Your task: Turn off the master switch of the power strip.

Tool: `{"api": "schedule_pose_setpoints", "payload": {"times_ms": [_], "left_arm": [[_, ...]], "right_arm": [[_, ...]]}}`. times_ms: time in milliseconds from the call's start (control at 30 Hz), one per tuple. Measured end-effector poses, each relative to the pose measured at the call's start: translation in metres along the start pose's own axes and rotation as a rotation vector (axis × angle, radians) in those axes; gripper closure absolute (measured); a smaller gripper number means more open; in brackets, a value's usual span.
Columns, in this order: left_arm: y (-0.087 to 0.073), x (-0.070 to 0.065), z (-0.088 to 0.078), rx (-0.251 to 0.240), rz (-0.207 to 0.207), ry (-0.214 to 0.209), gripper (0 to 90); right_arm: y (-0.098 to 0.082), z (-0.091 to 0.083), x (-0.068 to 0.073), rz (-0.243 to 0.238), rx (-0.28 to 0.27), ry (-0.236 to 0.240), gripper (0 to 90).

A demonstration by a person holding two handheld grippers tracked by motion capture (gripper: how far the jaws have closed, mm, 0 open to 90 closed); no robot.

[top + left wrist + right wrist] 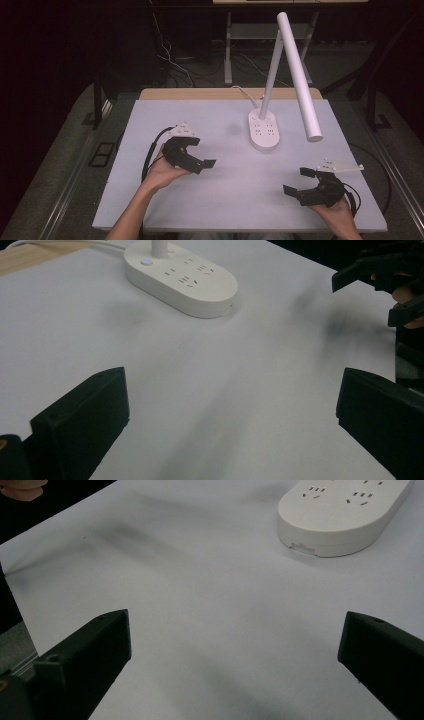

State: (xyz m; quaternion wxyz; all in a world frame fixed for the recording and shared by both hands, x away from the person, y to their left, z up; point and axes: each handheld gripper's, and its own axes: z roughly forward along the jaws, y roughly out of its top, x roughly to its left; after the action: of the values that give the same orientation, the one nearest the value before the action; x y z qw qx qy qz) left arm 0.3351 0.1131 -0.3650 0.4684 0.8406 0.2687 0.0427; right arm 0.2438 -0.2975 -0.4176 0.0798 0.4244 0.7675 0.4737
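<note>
In the high view, the left gripper point(203, 152) hung over the left half of the white table point(165, 112), held in the person's left hand point(167, 172), with its jaws spread apart and nothing between them; a black cable looped away from it toward the table's left edge. The right gripper point(296, 181) sat low near the front right corner, held from below by the right hand point(336, 210), its jaws likewise wide apart and empty, pointing leftward across the bare surface. Between the two and farther back stood the white desk lamp point(292, 65), its oval base point(263, 129) resting flat on the table near the back centre, well apart from both grippers. The base carried rows of power sockets and a small button close to the upright stem, and the long tubular lamp head slanted down to the right above the table. In the left gripper view, the base point(181, 276) lay ahead and to the left, with the right gripper point(385, 292) off at the upper right. In the right gripper view, the base point(345, 515) lay at the upper right, beyond the open jaws
</note>
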Motion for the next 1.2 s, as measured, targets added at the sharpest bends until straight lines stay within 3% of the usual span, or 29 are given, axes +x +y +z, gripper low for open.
{"api": "schedule_pose_setpoints", "payload": {"times_ms": [533,1200], "left_arm": [[0.026,0.013,0.009,0.02,0.026,0.008,0.0],[0.056,0.03,0.024,0.036,0.028,0.012,0.0]], "right_arm": [[-0.001,0.003,0.002,-0.012,0.011,0.0,0.0],[-0.001,0.002,0.002,-0.013,0.005,0.004,0.0]]}}
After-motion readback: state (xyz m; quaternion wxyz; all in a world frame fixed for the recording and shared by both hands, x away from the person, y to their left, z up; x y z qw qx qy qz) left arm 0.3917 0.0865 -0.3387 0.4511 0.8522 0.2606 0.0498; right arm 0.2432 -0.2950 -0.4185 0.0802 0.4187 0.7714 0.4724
